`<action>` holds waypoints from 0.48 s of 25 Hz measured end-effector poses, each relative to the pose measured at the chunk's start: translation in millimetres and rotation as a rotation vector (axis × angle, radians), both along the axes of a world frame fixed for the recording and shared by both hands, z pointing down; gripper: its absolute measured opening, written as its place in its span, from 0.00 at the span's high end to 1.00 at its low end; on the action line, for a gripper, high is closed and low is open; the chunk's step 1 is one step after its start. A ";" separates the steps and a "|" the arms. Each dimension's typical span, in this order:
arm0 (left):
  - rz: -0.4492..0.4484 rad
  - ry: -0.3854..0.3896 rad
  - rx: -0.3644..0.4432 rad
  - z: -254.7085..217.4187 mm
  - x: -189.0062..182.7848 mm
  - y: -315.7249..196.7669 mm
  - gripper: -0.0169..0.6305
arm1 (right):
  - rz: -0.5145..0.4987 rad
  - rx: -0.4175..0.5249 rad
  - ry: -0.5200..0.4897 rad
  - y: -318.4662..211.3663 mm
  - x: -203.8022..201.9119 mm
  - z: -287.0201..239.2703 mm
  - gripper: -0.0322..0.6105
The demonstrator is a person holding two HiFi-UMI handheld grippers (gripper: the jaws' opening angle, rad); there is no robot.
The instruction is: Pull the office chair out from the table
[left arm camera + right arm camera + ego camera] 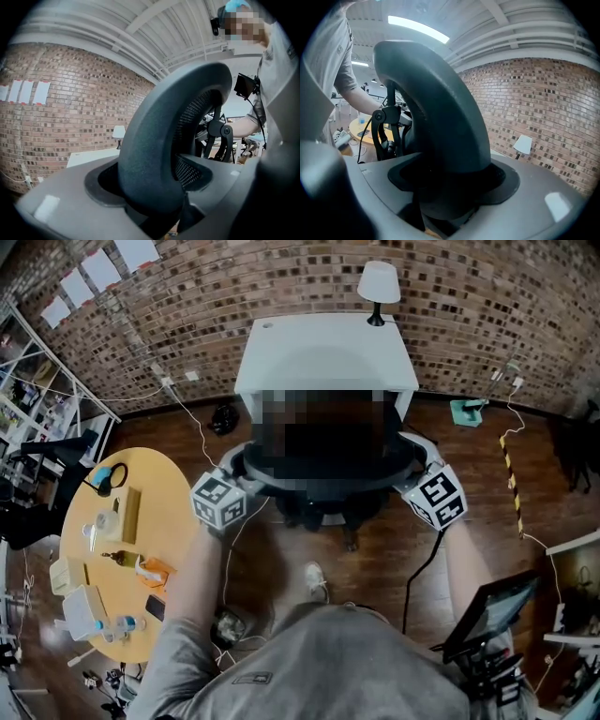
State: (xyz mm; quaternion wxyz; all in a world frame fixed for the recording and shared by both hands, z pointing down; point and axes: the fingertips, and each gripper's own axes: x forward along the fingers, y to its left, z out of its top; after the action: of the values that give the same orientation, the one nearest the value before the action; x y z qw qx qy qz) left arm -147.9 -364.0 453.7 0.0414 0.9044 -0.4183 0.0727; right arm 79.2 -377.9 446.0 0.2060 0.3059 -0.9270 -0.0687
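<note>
The office chair (328, 482) stands at the near edge of the white table (323, 348), with its back turned to the person who stands over it. How far the seat reaches under the table I cannot tell, as that part is blurred over. The table is set against the brick wall (281, 287) on the far side, and a small white lamp (378, 285) stands on its far right corner.

The person holds both grippers out towards the chair, one at each end of the curved top of the backrest. The left gripper (244, 468) grips the left end. In the left gripper view, the left gripper (154, 199) has its jaws set wide, and the thick dark rim of the chair (159, 140) fills the gap between them, with the mesh back showing just to its right. The right gripper (411, 463) grips the right end in the same way. In the right gripper view, the right gripper (450, 199) also has its jaws wide apart, clamped on the padded rim (440, 122).

To the left, well apart from the chair, is a round yellow table (178, 512) with small things scattered on it. One of the person's shoes (316, 579) shows on the wooden floor just near of the chair's base.
</note>
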 end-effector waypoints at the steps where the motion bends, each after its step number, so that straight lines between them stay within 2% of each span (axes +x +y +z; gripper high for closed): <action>1: -0.007 -0.001 0.001 0.0 0.3 5.8 0.47 | -0.003 0.000 0.000 4.7 0.6 0.3 0.41; 12: -0.034 -0.003 -0.009 0.7 3.6 64.5 0.47 | -0.026 -0.005 -0.008 60.4 4.6 2.0 0.41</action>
State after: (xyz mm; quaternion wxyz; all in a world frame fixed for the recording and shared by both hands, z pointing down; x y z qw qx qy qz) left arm -144.3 -299.6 454.4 0.0460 0.8969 -0.4333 0.0750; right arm 83.8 -317.4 447.9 0.2022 0.2934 -0.9319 -0.0679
